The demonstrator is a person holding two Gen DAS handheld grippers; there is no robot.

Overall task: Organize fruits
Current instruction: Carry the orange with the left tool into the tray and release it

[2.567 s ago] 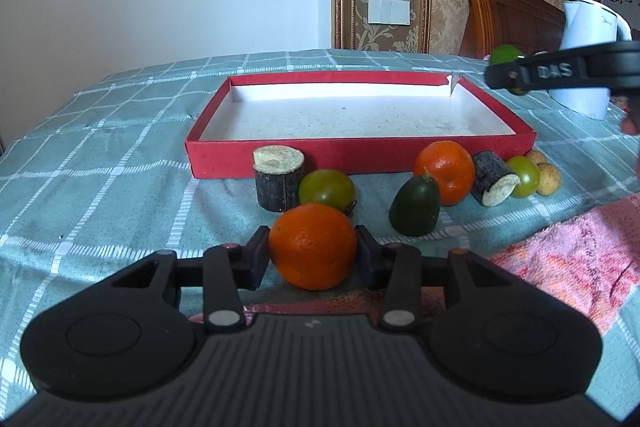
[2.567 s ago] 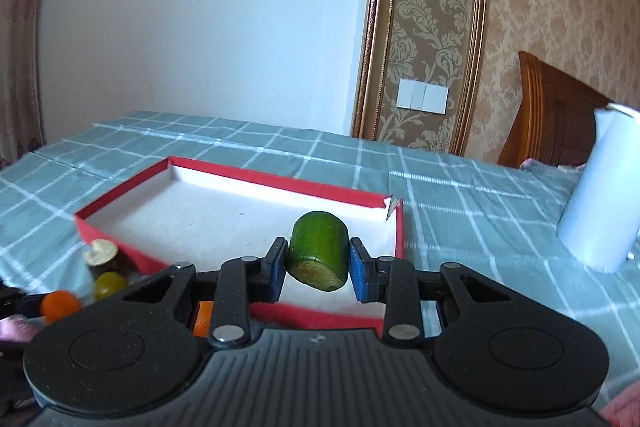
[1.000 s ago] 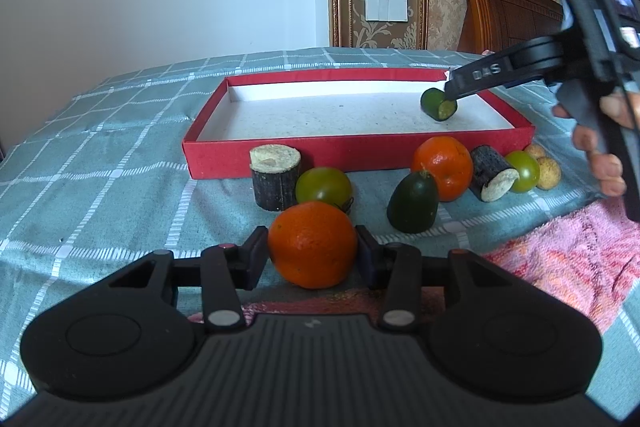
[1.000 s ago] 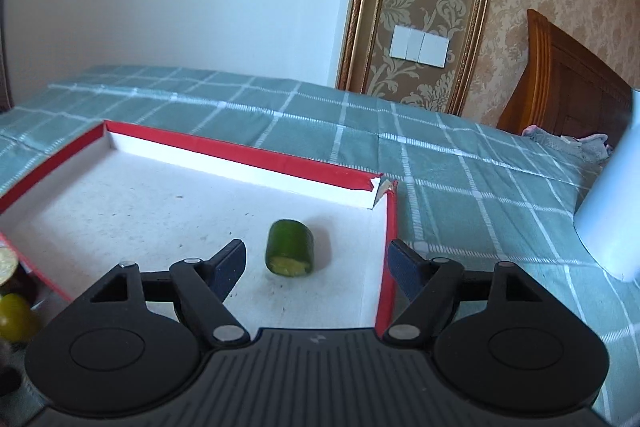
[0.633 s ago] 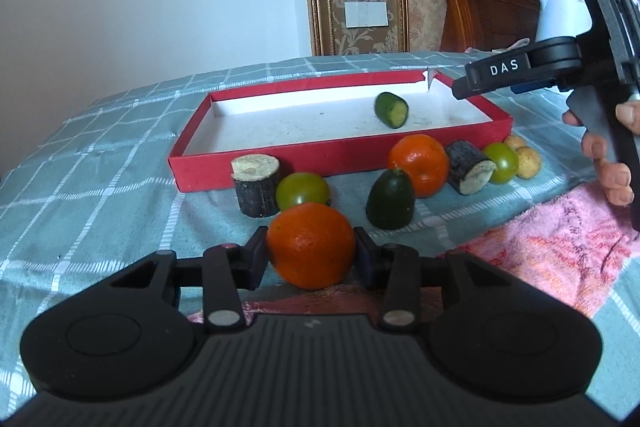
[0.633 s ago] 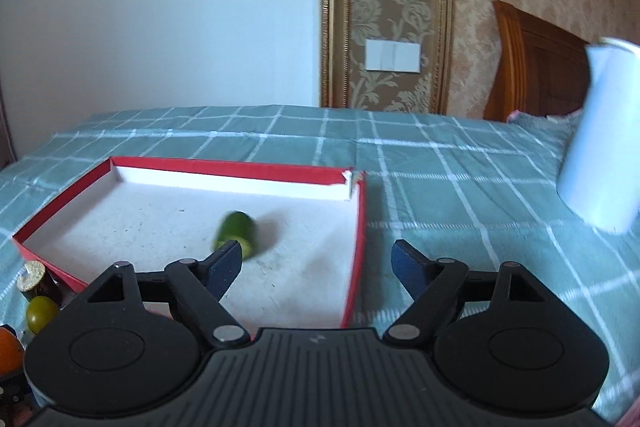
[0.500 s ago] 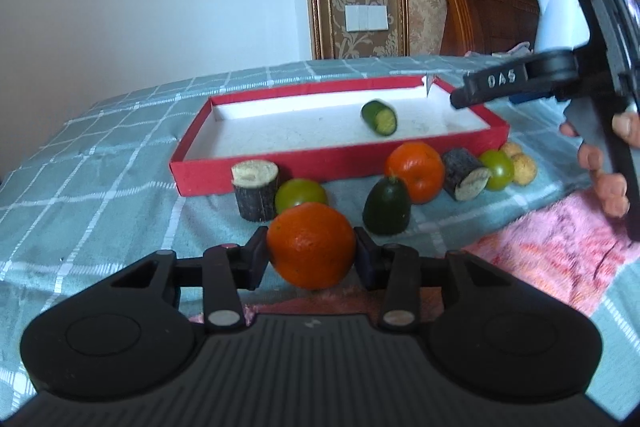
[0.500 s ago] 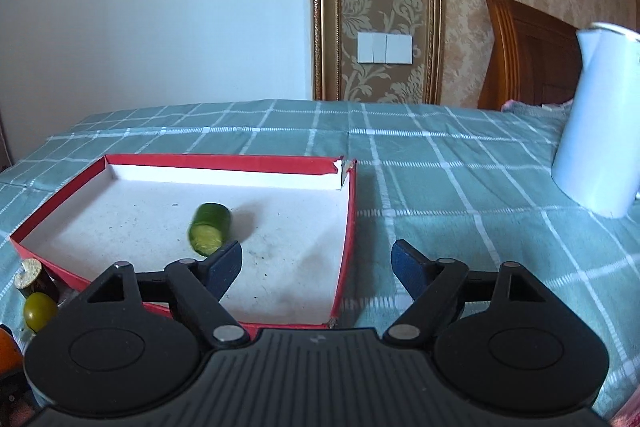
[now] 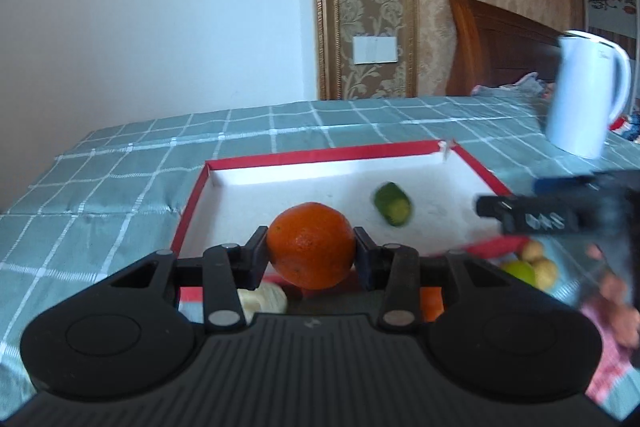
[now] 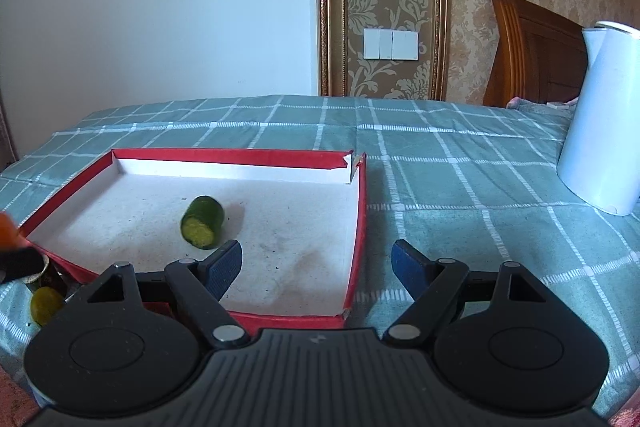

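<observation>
Here: checked teal tablecloth (image 10: pixel 460 195), spread beneath both tongs; white kettle (image 10: pixel 604 131), standing far right of the right gripper (image 10: pixel 317 267); red tray (image 10: pixel 362 227) with white floor, directly ahead of both tongs, its right wall between the right gripper's blue pads; left gripper (image 9: pixel 311 255), clenched on an orange (image 9: pixel 311 245) carried over the tray's near rim; right gripper, released, nothing between its fingers; cucumber piece (image 10: pixel 202 221), lying on its side inside the tray, just beyond the right gripper's left fingertip; small green and tan fruits (image 9: pixel 530 267), outside the tray, right of the left gripper
</observation>
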